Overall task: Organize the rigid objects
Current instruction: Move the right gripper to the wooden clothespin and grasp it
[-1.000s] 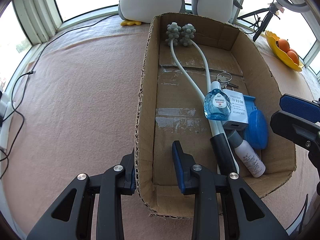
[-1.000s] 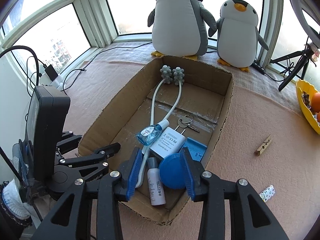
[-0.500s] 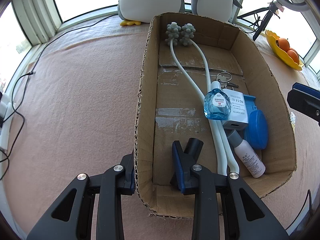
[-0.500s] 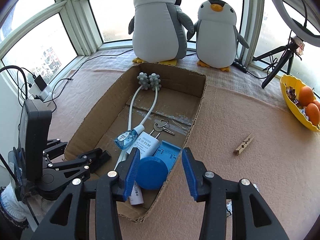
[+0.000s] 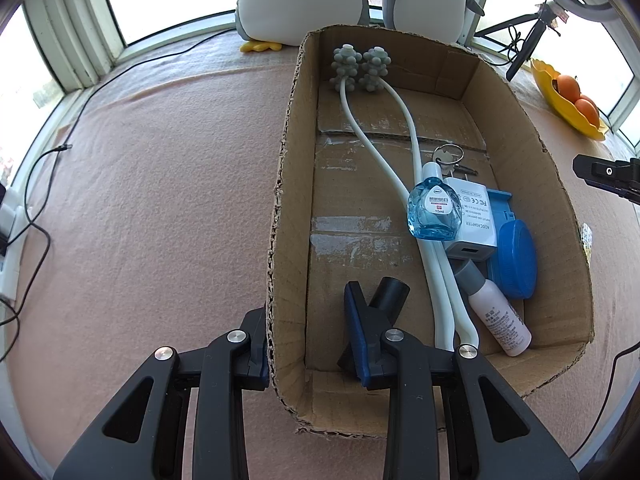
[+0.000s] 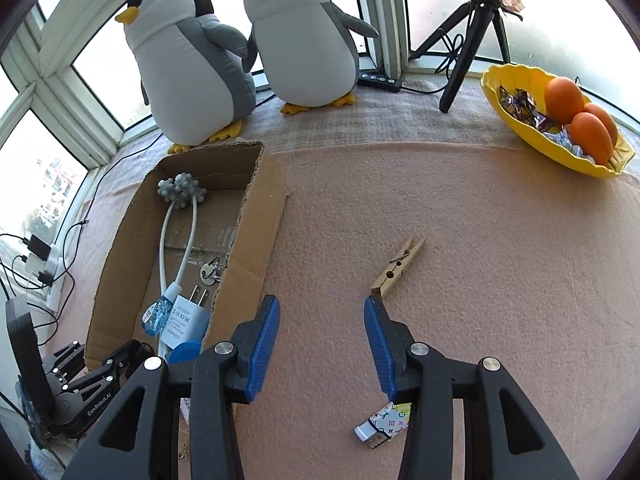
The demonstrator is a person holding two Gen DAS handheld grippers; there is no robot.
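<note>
Now your left hand-held gripper (image 5: 306,334) is clamped on the cardboard box (image 5: 532,152) wall, so bring the right hand-held gripper (image 6: 322,322), jaws apart and empty, onto the wooden clothespin (image 6: 398,269) just beyond it.

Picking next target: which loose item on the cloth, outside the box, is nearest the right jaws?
The wooden clothespin: its near end lies just beyond the tip of the right gripper. The small patterned lighter-like item lies further back, under the gripper's body.

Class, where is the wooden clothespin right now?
In the right wrist view, the clothespin lies on the pink cloth, right of the cardboard box.
</note>
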